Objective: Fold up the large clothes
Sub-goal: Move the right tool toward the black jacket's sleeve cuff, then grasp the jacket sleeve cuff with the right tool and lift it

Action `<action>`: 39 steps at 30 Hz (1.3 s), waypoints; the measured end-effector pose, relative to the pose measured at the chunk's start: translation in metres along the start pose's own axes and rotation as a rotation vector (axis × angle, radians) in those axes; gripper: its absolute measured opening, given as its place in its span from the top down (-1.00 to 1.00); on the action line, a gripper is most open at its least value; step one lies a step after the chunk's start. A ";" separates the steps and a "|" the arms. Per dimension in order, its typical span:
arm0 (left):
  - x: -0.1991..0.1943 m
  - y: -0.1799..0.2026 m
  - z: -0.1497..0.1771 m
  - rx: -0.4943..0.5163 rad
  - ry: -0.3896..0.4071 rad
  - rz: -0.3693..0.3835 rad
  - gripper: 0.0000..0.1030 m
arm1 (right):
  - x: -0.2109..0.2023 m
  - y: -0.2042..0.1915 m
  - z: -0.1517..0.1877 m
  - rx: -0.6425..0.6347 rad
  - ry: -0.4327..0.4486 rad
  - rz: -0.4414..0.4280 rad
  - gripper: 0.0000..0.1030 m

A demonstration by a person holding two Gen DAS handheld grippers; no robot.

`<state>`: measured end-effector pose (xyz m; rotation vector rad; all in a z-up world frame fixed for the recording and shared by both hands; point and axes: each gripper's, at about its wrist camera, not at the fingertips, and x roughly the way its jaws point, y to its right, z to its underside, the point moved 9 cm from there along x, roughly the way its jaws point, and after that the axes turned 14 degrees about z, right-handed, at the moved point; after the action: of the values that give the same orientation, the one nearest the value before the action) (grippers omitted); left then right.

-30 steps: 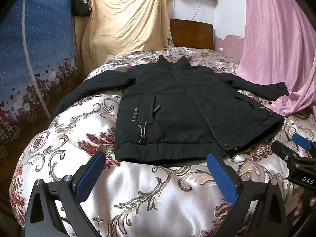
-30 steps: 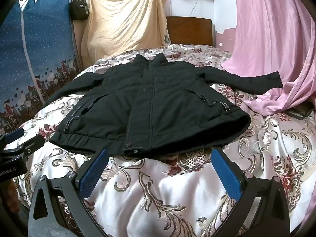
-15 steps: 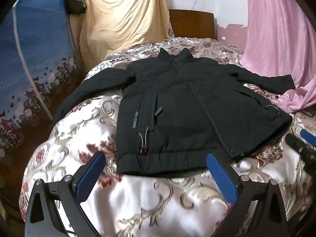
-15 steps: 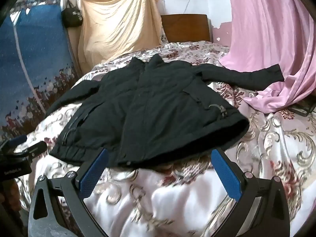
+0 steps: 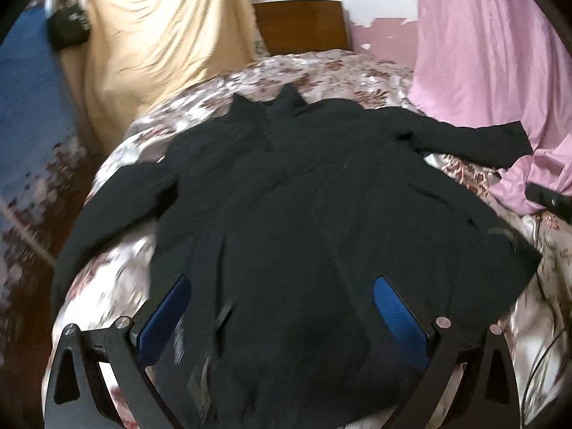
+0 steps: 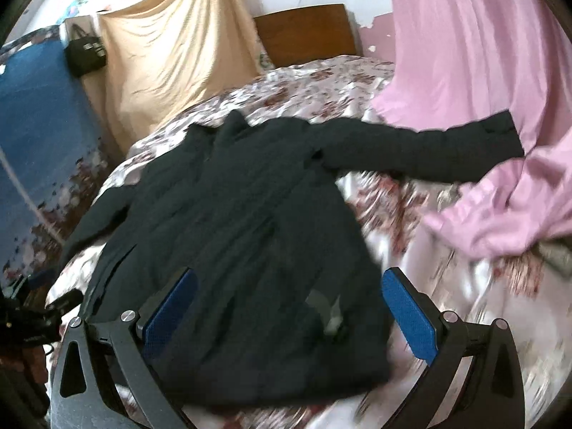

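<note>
Jacket (image 5: 304, 214) hem below left gripper (image 5: 282, 321) jaws cut off by frame edge; small print by left blue pad (image 5: 161, 321) blurred, unreadable. Bedspread (image 6: 447, 304) right of right gripper (image 6: 289, 312) motion-blurred.

clear: bedspread (image 6: 447, 357) right of jacket (image 6: 232, 214) | blocked: pink curtain (image 6: 482, 89) — far right

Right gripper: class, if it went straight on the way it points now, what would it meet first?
Probably the black padded jacket: its hem lies between the open right gripper pads, though depth is unclear.
</note>
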<state>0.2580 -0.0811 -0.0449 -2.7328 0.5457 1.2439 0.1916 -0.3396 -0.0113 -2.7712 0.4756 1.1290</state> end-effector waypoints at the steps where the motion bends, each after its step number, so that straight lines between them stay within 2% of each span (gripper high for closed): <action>1: 0.012 0.006 -0.013 0.019 0.002 0.006 -1.00 | 0.010 0.005 -0.014 -0.004 0.008 0.026 -0.98; 5: 0.058 0.023 -0.063 0.073 0.031 0.018 -1.00 | 0.049 0.032 -0.068 0.018 0.031 0.130 -0.98; 8: 0.092 0.037 -0.094 0.071 0.049 0.051 -1.00 | 0.077 0.061 -0.101 0.066 0.034 0.212 -0.98; 13: 0.161 0.061 -0.127 0.060 0.051 0.102 -1.00 | 0.120 0.113 -0.125 0.142 0.049 0.301 -0.98; 17: 0.224 0.074 -0.145 0.034 0.023 0.120 -1.00 | 0.153 0.155 -0.131 0.236 0.045 0.345 -0.98; 23: 0.287 0.077 -0.163 -0.024 -0.020 0.122 -1.00 | 0.193 0.208 -0.134 0.367 0.022 0.416 -0.98; 28: 0.315 0.076 -0.167 -0.020 -0.049 0.104 -1.00 | 0.218 0.220 -0.125 0.466 -0.009 0.408 -0.96; 32: 0.340 0.074 -0.150 -0.022 -0.122 0.091 -1.00 | 0.228 0.221 -0.116 0.503 -0.005 0.406 -0.94; 35: 0.343 0.073 -0.145 -0.022 -0.120 0.090 -1.00 | 0.231 0.231 -0.105 0.543 -0.021 0.450 -0.71; 39: 0.344 0.073 -0.141 -0.011 -0.125 0.079 -1.00 | 0.236 0.241 -0.103 0.578 -0.023 0.458 -0.68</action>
<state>0.5406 -0.2788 -0.2028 -2.6425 0.6401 1.4283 0.3397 -0.6479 -0.0991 -2.1939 1.2527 0.8966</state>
